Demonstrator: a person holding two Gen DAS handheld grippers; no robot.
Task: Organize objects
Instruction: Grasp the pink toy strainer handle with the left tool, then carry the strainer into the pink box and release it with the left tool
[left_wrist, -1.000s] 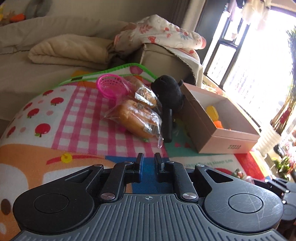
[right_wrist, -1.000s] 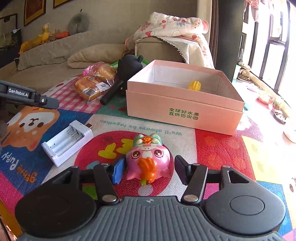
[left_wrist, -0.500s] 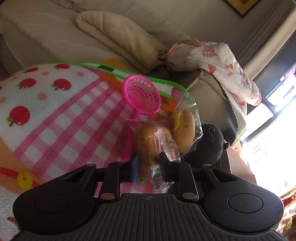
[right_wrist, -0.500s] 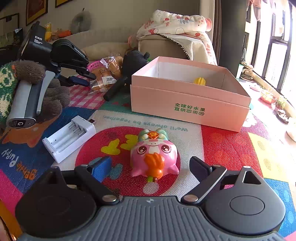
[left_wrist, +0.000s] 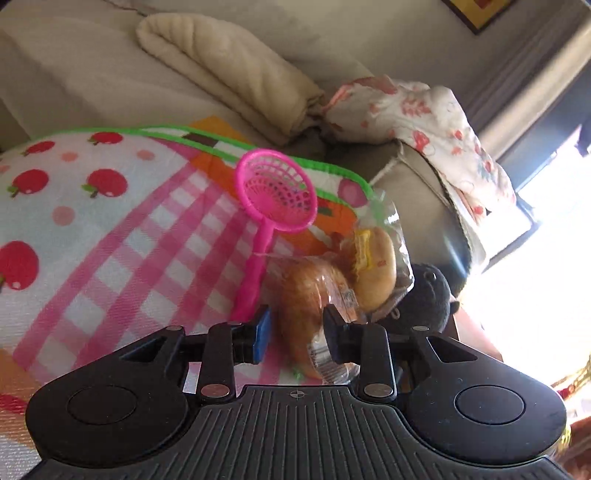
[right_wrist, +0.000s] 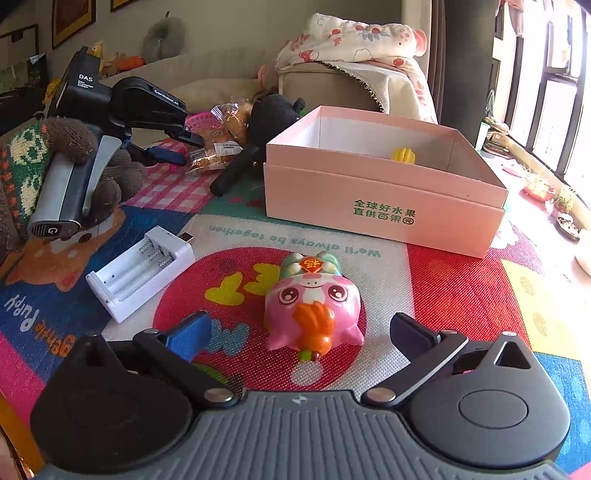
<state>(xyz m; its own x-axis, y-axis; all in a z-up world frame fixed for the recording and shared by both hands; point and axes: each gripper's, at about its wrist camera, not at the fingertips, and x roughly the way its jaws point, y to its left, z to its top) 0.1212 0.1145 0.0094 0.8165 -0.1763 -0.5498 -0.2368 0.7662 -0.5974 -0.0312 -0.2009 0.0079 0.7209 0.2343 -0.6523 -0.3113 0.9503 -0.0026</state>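
While left gripper (left_wrist: 297, 329) straddles bread (left_wrist: 310, 295), only right view shows wide-open right gripper (right_wrist: 301, 332).

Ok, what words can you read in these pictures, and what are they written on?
"全球好水果 直供百果园": green print on the pink box.
"We'll always be together": upside down on the play mat.
"Gentle Puppy": upside down on the mat's blue patch, roughly read.
"DAS": white letters on the left gripper body; the smaller lines beneath are too tiny.
"GenRobot.AI": on its arm, barely legible.
Bread bag labels: too blurred.
A gold character on the pink pig toy: unreadable.
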